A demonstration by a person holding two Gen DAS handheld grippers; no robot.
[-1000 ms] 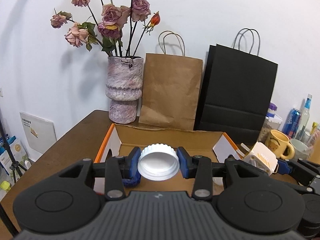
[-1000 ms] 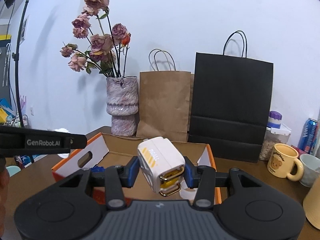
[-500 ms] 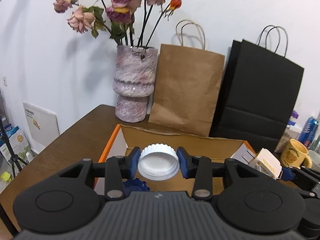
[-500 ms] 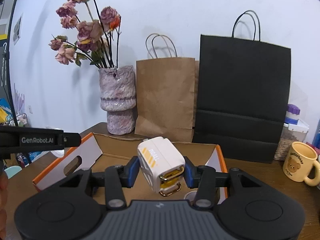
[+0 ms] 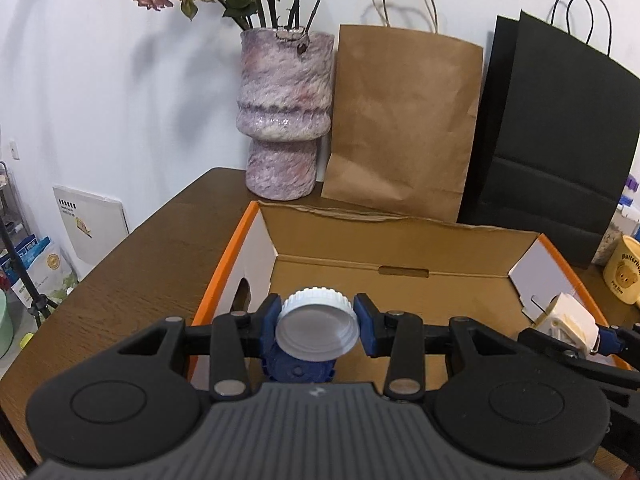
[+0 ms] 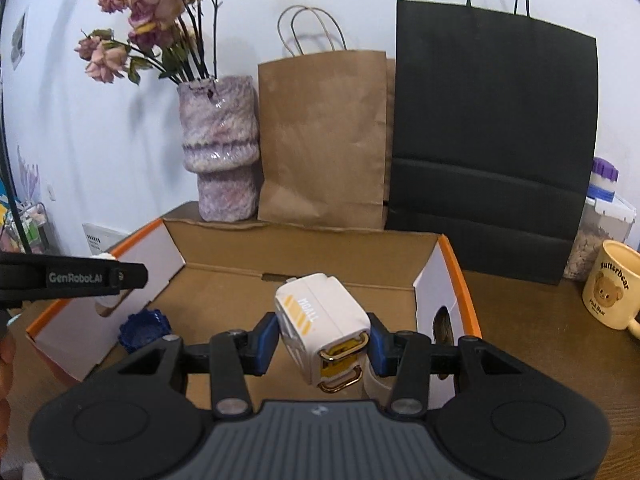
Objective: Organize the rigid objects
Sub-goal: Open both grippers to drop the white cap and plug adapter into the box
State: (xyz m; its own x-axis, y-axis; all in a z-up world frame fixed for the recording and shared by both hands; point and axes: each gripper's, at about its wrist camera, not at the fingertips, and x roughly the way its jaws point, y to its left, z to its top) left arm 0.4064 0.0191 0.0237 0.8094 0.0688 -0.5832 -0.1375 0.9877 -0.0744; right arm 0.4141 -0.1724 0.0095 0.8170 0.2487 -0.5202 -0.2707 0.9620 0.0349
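My left gripper [image 5: 318, 328] is shut on a white ribbed jar lid [image 5: 318, 330], held over the near left part of an open cardboard box [image 5: 404, 248] with orange edges. Just below the lid, a dark blue lid [image 5: 298, 368] lies on the box floor; it also shows as the dark blue lid [image 6: 145, 330] in the right wrist view. My right gripper [image 6: 322, 338] is shut on a white charger block with yellow stripes and metal prongs [image 6: 320, 324], held over the right side of the cardboard box [image 6: 304, 248]. In the left wrist view the charger block [image 5: 568, 322] shows at the right.
Behind the box stand a mottled pink vase with dried roses [image 5: 286, 116], a brown paper bag [image 5: 400, 120] and a black paper bag [image 5: 556, 148]. A cream bear mug [image 6: 612, 284] and a food container [image 6: 600, 232] are on the wooden table [image 5: 132, 264] at the right.
Both grippers have moved forward and lower toward the box, each keeping its object. The box interior now fills more of both views, and the blue lid has come into sight.
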